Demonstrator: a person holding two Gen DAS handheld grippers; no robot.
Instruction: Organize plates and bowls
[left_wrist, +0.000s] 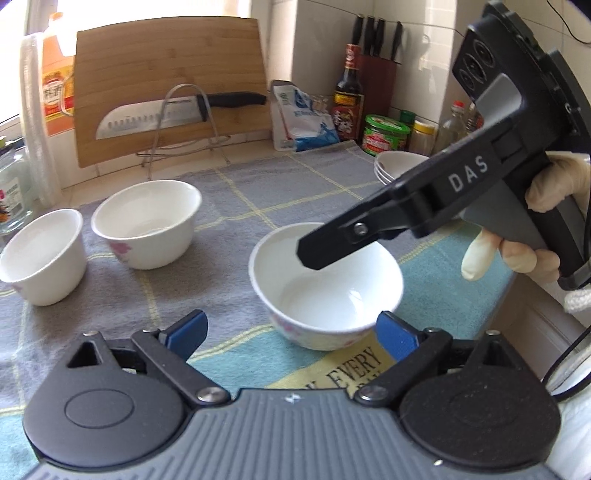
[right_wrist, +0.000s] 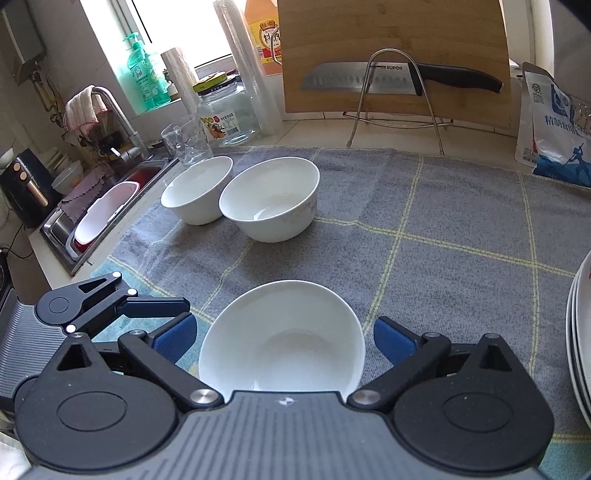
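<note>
Left wrist view: the left hand-held gripper (left_wrist: 291, 334) stands wide, gripping nothing, the near bowl (left_wrist: 327, 286) resting free on the tabletop (left_wrist: 229, 206); 2 bowls (left_wrist: 147, 223) remain unstacked, "DAS" marks the right hand-held gripper (left_wrist: 312, 254).

Right wrist view: the right one also stands wide around that bowl; the knife (right_wrist: 399, 77) reads "SUPOR".

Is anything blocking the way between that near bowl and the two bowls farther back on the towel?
Nothing visible does. Only bare grey towel lies between the near bowl and the two far bowls, seen from the right gripper's camera.
</note>
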